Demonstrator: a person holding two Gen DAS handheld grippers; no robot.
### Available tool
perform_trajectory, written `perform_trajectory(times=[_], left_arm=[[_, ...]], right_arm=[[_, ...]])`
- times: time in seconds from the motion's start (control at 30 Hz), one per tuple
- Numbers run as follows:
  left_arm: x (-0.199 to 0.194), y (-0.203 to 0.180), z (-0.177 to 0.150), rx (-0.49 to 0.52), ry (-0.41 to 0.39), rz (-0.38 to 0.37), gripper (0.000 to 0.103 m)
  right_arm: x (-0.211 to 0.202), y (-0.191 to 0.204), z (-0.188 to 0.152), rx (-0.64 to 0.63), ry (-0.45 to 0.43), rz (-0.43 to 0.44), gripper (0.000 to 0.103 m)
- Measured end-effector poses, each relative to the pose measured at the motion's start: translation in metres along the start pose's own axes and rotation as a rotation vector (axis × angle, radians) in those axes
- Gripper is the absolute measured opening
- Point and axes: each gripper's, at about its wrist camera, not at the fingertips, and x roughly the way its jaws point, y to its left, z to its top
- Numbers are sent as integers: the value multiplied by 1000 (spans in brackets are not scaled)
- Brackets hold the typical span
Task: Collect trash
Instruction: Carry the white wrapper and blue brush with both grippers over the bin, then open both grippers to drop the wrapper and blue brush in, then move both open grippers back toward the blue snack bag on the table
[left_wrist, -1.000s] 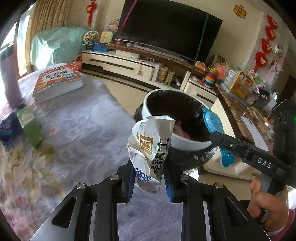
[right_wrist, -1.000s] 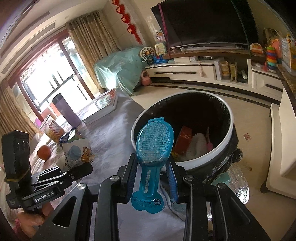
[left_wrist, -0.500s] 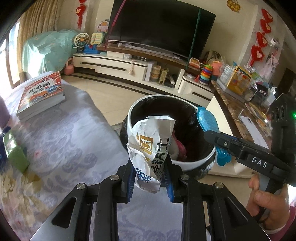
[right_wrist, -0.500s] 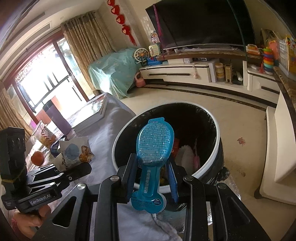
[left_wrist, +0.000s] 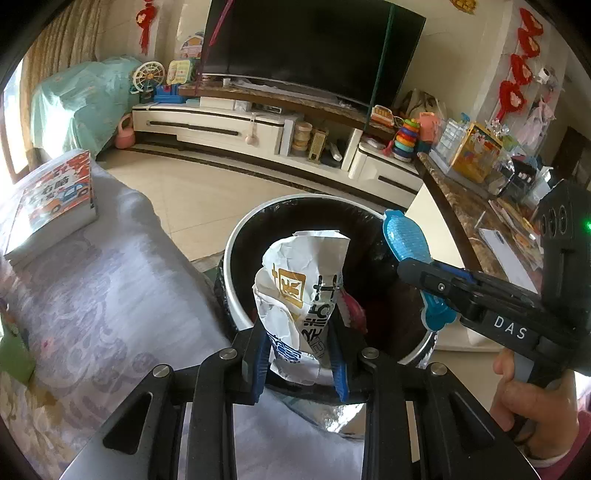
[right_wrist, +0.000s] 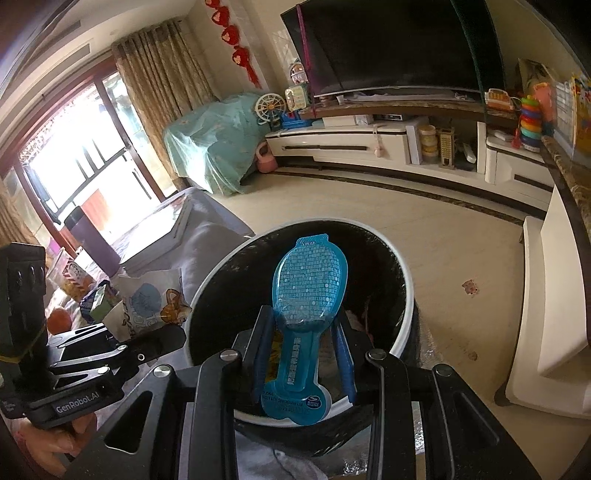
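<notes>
Both grippers moved over the bin (left_wrist: 236, 258), clenching wrapper (left_wrist: 303, 291) and "SpinMaster" packet (right_wrist: 306, 295).

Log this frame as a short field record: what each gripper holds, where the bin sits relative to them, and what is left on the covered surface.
left gripper: shut on crumpled white wrapper
right gripper: shut on blue plastic package
trash bin: black liner, white rim, just ahead of both grippers, already holds some trash
both items: over the bin mouth, not released
covered surface: book, green carton
</notes>
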Motion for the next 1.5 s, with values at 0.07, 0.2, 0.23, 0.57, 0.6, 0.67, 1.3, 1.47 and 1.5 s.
perform_trajectory(times=[0.07, 0.2, 0.23, 0.57, 0.6, 0.67, 1.3, 1.47, 1.5], left_arm=[[5, -2, 2, 5, 7, 1, 27], [13, -4, 8, 7, 12, 2, 27], [14, -5, 9, 8, 13, 3, 27], [27, -11, 15, 21, 22, 25, 48], [26, -11, 15, 15, 16, 32, 53], [25, -12, 15, 23, 12, 13, 54], [-53, 36, -78, -94, -55, 74, 64], [-85, 64, -109, -180, -84, 107, 64], [-91, 68, -115, -195, -88, 113, 64]], right_arm=[[2, -3, 2, 0, 3, -3, 32], [5, -7, 5, 6, 9, -1, 32], [6, -7, 6, 6, 12, -1, 32], [12, -6, 12, -6, 16, -10, 35], [11, -6, 13, -4, 12, -10, 35], [7, -7, 13, 3, 1, -11, 37], [-24, 28, -24, 47, -68, 56, 82], [-21, 51, -40, 25, -53, 96, 82], [-20, 56, -44, 20, -47, 106, 82]])
